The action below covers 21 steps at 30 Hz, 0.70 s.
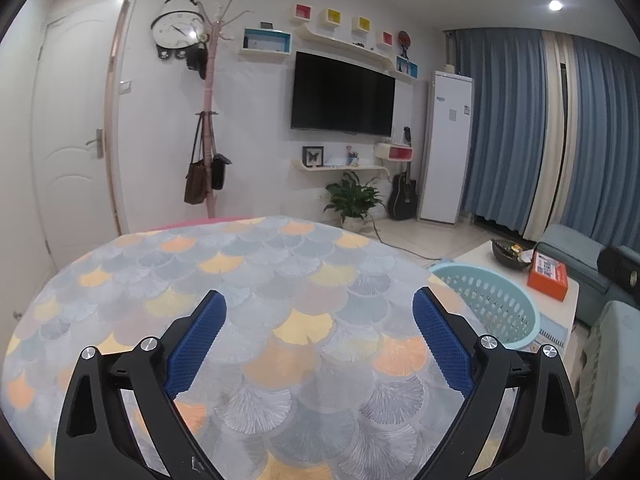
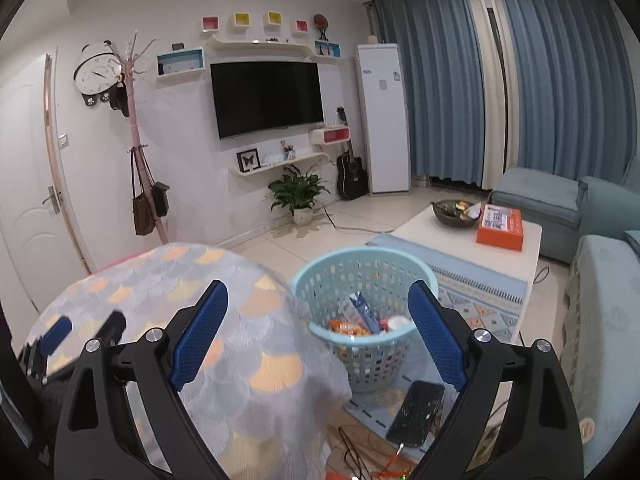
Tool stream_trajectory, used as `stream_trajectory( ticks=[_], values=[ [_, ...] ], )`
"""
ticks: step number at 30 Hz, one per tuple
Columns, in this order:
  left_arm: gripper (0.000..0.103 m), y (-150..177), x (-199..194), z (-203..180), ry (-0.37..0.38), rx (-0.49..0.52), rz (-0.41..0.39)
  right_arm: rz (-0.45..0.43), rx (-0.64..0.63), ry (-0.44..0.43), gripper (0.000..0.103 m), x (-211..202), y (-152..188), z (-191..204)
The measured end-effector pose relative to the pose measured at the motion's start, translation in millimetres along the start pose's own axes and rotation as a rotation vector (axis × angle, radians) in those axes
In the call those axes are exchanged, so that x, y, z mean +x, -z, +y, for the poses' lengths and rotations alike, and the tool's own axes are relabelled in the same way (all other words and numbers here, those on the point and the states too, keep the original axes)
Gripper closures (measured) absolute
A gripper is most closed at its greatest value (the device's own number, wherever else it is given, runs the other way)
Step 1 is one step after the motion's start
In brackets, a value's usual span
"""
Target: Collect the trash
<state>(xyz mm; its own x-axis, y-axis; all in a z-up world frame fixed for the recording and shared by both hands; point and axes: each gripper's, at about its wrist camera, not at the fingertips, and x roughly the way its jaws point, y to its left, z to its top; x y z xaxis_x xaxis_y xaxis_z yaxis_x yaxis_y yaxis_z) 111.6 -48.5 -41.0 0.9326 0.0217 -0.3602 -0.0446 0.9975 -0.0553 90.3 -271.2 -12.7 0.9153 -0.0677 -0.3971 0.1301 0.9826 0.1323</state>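
Right tongs gape empty above the bench edge; the trash-filled basket stands just beyond. Left tongs gape empty over bare cloth.

Ahead of your claws a white wall carries a dark television, a panda clock and shelves. Right of them hang blue curtains; a low white coffee table stands beyond, beside teal sofas.
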Motion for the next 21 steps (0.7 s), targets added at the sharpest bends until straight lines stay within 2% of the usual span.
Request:
stream_trajectory(
  ticks=[3, 13, 21],
  values=[
    [0.011, 0.2, 3.5, 1.3, -0.023, -0.006, 0.018, 0.046, 0.031, -0.008, 0.016, 3.7, 3.3, -4.2],
    [0.010, 0.0, 6.5, 8.9, -0.016, -0.034, 0.052, 0.052, 0.021, 0.019, 0.016, 4.7, 3.7, -3.0],
    [0.009, -1.8, 8.0, 6.2, -0.041, -0.025, 0.056, 0.048, 0.002, 0.048, 0.016, 5.9, 6.4, -2.6]
  ],
)
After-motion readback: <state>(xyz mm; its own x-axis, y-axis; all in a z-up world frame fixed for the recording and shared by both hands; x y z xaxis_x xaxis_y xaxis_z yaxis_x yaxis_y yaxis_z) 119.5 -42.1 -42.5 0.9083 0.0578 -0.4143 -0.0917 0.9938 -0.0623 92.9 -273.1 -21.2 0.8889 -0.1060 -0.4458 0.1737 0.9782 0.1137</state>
